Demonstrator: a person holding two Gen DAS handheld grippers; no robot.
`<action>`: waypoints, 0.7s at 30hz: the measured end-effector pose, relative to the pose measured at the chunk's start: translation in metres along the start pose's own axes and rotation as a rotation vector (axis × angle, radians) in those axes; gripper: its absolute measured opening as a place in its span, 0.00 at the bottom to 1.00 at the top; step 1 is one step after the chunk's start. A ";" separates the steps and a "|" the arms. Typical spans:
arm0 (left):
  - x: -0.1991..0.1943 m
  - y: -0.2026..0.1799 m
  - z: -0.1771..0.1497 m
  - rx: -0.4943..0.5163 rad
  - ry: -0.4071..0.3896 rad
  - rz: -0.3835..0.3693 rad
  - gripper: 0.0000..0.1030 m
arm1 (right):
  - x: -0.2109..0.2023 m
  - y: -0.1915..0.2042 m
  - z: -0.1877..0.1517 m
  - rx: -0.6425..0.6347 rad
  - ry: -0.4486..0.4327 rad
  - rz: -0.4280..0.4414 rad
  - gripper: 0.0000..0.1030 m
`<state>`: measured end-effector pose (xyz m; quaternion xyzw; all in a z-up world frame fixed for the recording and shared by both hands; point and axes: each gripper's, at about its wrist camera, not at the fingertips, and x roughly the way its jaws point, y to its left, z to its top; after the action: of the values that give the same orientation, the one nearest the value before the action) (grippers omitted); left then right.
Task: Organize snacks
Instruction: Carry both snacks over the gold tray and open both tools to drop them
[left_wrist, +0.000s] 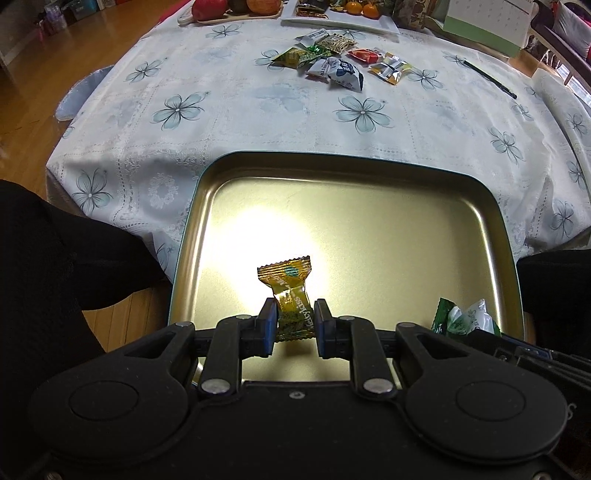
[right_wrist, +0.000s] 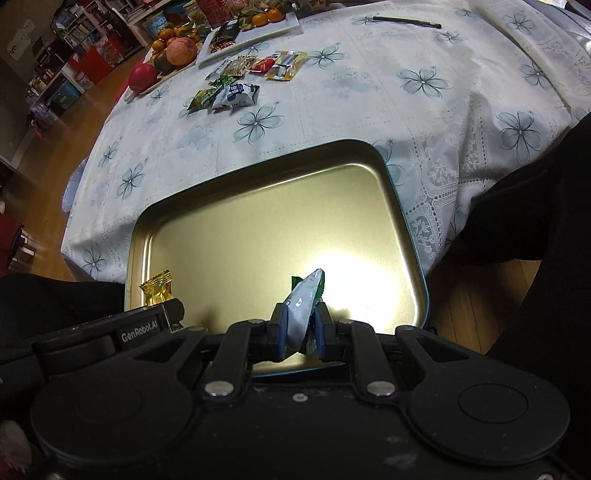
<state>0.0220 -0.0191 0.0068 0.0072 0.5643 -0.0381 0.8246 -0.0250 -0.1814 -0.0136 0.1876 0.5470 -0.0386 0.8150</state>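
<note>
Your left hand-held gripper (left_wrist: 295, 319) pinches a gold candy (left_wrist: 290, 295) and your right hand-held gripper (right_wrist: 302, 325) clamps a green-and-white packet (right_wrist: 304, 299), both over the gold tin tray (left_wrist: 369, 177) directly beneath them. Lower each close to the tray floor, well apart, before letting go, so neither skids out.

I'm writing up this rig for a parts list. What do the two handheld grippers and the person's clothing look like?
Both the left gripper and the right gripper are matte black, with silver pivot rivets and blue finger pads. White "GenRobot.AI" lettering marks the left one. Black clothing.
</note>
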 end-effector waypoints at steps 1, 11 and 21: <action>0.000 0.000 -0.001 0.000 0.001 0.006 0.26 | 0.000 0.000 -0.001 0.000 0.000 -0.002 0.16; 0.001 -0.003 -0.004 0.013 0.010 0.028 0.33 | -0.001 -0.005 -0.002 0.010 0.008 -0.007 0.16; 0.001 -0.001 -0.004 0.011 0.016 0.024 0.33 | -0.002 0.000 -0.002 -0.018 -0.003 -0.016 0.26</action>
<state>0.0181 -0.0204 0.0045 0.0189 0.5705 -0.0314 0.8205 -0.0274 -0.1812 -0.0120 0.1759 0.5473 -0.0405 0.8172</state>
